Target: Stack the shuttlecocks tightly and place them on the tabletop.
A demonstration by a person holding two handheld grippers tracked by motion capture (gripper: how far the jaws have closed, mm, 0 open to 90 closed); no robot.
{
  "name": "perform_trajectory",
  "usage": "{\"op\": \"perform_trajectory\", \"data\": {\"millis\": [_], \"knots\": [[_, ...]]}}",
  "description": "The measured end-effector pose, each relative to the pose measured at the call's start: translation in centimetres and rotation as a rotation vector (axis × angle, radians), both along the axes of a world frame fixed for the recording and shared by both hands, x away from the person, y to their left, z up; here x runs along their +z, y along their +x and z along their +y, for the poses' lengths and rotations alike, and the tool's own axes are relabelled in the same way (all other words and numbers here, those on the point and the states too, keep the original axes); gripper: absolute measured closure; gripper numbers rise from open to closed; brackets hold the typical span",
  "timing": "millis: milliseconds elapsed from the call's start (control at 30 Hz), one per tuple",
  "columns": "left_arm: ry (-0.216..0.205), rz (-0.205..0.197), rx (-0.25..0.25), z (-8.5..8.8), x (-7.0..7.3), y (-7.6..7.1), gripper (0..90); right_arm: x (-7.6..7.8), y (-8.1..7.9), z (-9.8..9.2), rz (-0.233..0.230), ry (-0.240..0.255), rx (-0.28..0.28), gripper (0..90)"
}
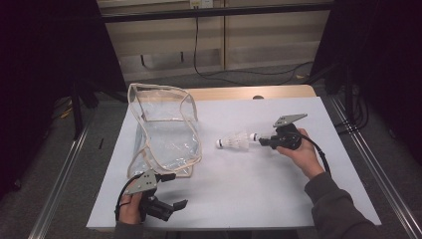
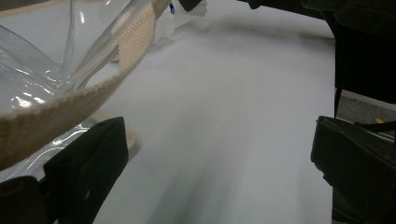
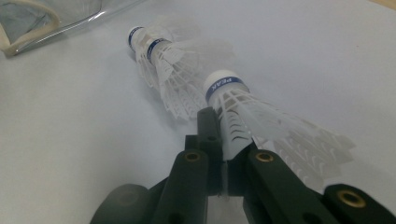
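My right gripper [image 1: 262,141] is shut on the feather skirt of a white shuttlecock [image 3: 243,116] with a blue band on its cork. It holds the shuttlecock just above the white table, cork pointing away toward the bag. Just beyond lie two more white shuttlecocks [image 3: 161,60], nested one in the other on the table [image 1: 233,142]. A clear plastic bag [image 1: 166,129] with beige trim stands open at the left. My left gripper [image 1: 173,190] rests near the front left edge, jaws wide open and empty [image 2: 219,163], with the bag's beige strap [image 2: 60,112] close over its left jaw.
The white table sheet [image 1: 239,189] has free room in the middle and at the front. A wooden table edge [image 1: 249,92] shows at the back. Black cables run over the floor behind, and dark frames stand at both sides.
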State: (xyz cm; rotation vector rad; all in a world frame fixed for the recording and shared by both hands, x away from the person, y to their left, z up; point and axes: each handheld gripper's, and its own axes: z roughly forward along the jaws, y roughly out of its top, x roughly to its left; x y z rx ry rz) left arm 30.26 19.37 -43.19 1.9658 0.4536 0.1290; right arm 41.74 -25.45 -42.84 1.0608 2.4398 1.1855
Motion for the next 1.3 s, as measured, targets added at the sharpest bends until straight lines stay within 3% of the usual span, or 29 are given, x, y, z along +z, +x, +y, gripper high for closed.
{"op": "perform_trajectory", "data": {"millis": [367,1300], "knots": [[-0.002,0.001,0.001,0.0,0.0,0.0,4.1,-0.1,0.0,0.7,0.000,0.018,0.027,88.7],[0.003,0.000,-0.001,0.0,0.0,0.0,4.1,-0.6,0.1,2.0,0.003,-0.009,0.049,88.5]]}}
